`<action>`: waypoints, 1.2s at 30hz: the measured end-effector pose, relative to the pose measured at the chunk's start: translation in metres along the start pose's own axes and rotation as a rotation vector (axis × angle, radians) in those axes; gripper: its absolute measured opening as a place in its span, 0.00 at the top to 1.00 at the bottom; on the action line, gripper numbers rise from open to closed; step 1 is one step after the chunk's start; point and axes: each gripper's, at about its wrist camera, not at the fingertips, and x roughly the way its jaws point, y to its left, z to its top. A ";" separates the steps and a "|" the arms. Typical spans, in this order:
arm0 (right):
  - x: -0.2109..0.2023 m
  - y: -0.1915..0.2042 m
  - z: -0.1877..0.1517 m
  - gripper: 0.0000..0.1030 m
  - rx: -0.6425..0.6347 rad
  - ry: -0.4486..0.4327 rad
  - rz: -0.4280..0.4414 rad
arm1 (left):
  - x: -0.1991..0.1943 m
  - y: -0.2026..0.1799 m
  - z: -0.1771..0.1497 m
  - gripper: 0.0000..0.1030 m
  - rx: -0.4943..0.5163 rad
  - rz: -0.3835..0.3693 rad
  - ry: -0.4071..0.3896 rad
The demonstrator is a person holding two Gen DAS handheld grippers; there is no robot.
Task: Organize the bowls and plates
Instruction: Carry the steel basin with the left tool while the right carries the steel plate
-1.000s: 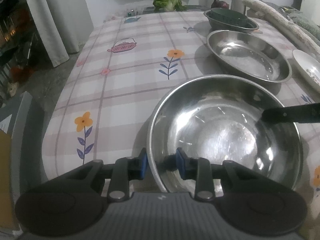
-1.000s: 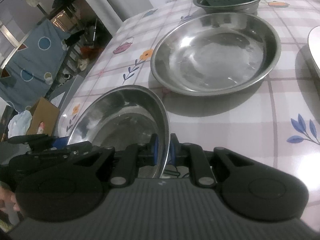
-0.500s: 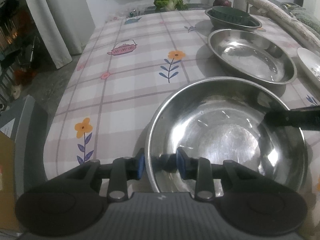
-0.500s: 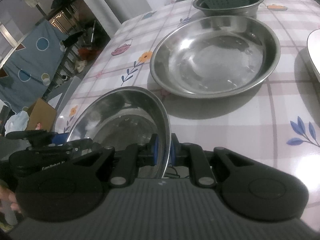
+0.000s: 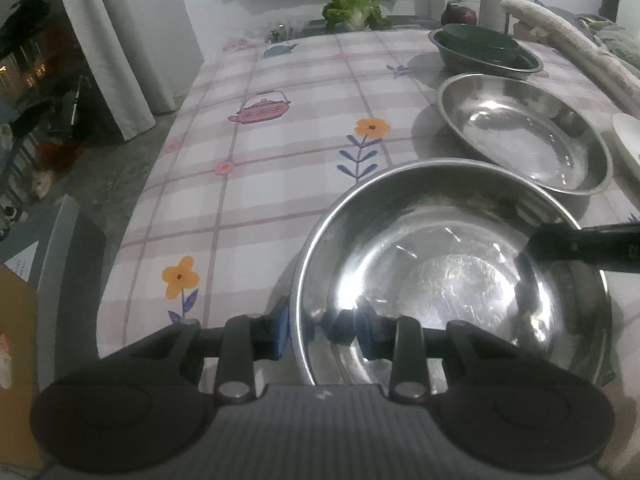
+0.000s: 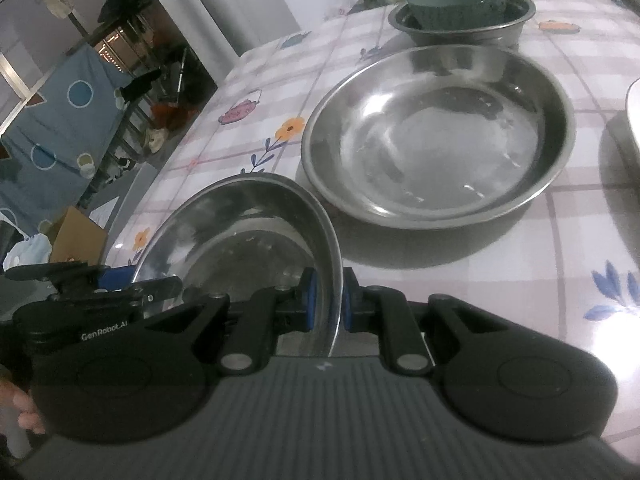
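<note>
The left gripper (image 5: pixel 323 330) has its blue-padded fingers (image 5: pixel 281 330) set narrowly on either side of the near rim of a round steel bowl (image 5: pixel 448 280), one pad outside the wall and the other inside; a sliver of gap shows between the outer pad and the metal, so whether the pinch is firm I cannot tell. The right gripper (image 6: pixel 327 300) has its fingers (image 6: pixel 307 300) closed tight on the opposite rim of the same steel bowl (image 6: pixel 248 240), the thin edge running up between the two blue pads, and in the left wrist view its dark finger reaches in over the bowl's right rim. The bowl sits over the near edge of the counter (image 5: pixel 280 160), which is covered in a checked cloth with flowers and a teapot print; whether its base touches the cloth cannot be told. Just beyond it, toward the right edge, lies a wide shallow steel plate (image 6: pixel 436 140), close to the bowl but apart from it. Farther back near the far right corner stands a steel basin (image 6: pixel 516 16) with a green bowl (image 6: pixel 456 4) nested inside. A white plate (image 5: pixel 628 140) shows partly at the right edge, beside the steel plate. A head of leafy greens (image 5: pixel 352 14) lies at the far edge.
</note>
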 end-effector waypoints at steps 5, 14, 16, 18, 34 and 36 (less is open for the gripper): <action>0.008 0.008 0.002 0.87 -0.024 0.008 0.010 | 0.004 0.010 -0.001 0.67 -0.020 0.003 0.004; 0.009 0.009 0.005 0.87 -0.031 0.024 0.013 | 0.007 0.017 -0.004 0.66 -0.027 -0.022 0.012; 0.006 0.009 0.002 0.88 -0.034 0.028 0.012 | 0.006 0.018 -0.004 0.66 -0.029 -0.025 0.013; 0.004 0.009 -0.001 0.88 -0.035 0.033 0.011 | 0.006 0.018 -0.006 0.66 -0.027 -0.028 0.012; 0.004 0.009 -0.001 0.88 -0.037 0.030 0.003 | 0.003 0.009 -0.009 0.65 -0.005 -0.021 0.004; 0.005 0.009 -0.001 0.88 -0.035 0.027 0.002 | 0.003 0.009 -0.009 0.65 -0.004 -0.021 0.003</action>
